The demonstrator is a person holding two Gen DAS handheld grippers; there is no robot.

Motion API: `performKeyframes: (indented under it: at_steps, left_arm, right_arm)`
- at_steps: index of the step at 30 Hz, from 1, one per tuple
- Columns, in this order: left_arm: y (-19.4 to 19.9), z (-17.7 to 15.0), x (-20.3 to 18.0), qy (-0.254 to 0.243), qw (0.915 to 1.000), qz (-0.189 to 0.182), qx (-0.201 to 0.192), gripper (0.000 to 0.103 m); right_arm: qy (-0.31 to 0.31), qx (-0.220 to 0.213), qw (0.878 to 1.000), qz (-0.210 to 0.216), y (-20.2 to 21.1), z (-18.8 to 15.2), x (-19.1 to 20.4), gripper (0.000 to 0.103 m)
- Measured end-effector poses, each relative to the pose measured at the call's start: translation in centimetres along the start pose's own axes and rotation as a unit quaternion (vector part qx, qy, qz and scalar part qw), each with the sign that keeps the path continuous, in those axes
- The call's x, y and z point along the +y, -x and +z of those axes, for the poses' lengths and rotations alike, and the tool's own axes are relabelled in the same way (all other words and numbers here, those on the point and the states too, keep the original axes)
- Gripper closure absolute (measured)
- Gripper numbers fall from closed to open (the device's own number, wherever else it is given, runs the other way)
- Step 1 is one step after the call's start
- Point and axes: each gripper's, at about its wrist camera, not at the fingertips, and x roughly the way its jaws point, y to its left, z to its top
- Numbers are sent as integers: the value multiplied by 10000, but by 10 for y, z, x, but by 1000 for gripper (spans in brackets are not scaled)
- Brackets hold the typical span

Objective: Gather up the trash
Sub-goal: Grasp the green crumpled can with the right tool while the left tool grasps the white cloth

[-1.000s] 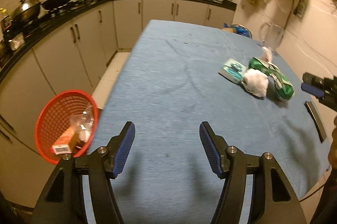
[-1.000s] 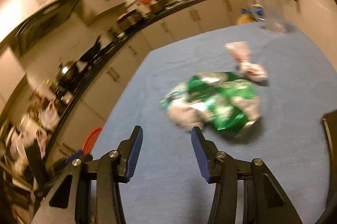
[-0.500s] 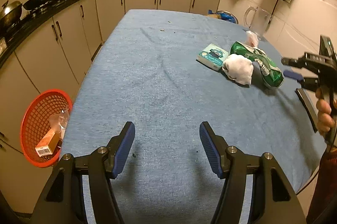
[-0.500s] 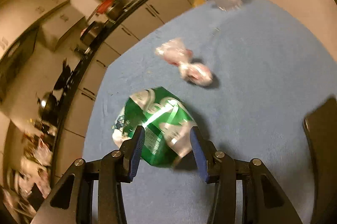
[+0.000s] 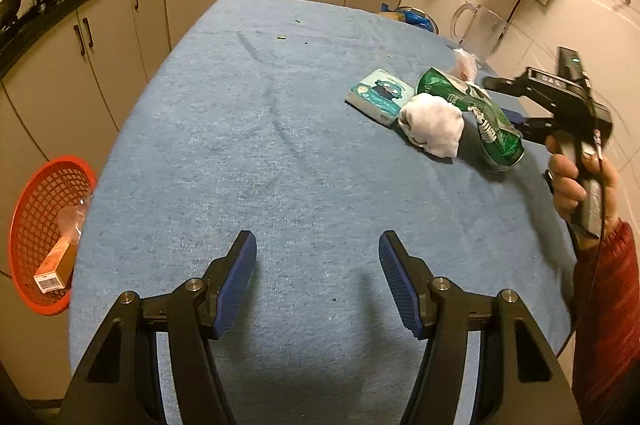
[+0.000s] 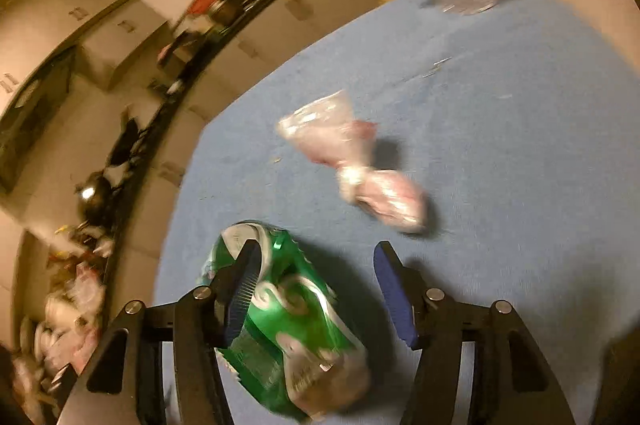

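Closer now: right gripper (image 6: pixel 316 285) jaws opening round crumpled green bag (image 6: pixel 288 329), left gripper (image 5: pixel 318 265) agape

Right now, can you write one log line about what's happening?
right gripper: opening, around green bag | left gripper: open, empty | red basket: beside table

Green can (image 6: pixel 288 321); blue tablecloth (image 5: pixel 280 129); red basket (image 5: pixel 36 209)

Black gripper (image 5: pixel 316 277) (blue pads), red sleeve (image 5: pixel 608 305)
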Motion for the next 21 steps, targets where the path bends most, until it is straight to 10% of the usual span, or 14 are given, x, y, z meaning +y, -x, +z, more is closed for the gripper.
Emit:
performKeyframes:
  at_steps: [15, 17, 18, 21]
  left_arm:
    - [-3, 20, -10, 53, 9999, -140, 29, 40]
    - [-3, 22, -11, 60, 9999, -96, 16, 40]
    - [-3, 22, -11, 62, 9999, -78, 22, 40]
    - [-5, 24, -11, 65, 10000, -29, 53, 40]
  right_arm:
    - [1249, 834, 9804, 1272, -2, -70, 60, 47]
    - [1025, 888, 9803, 1433, -10, -70, 54, 58]
    - [947, 987, 9801, 1442, -17, -73, 52, 81]
    - [902, 1038, 9775, 1599, -19, -82, 52, 89]
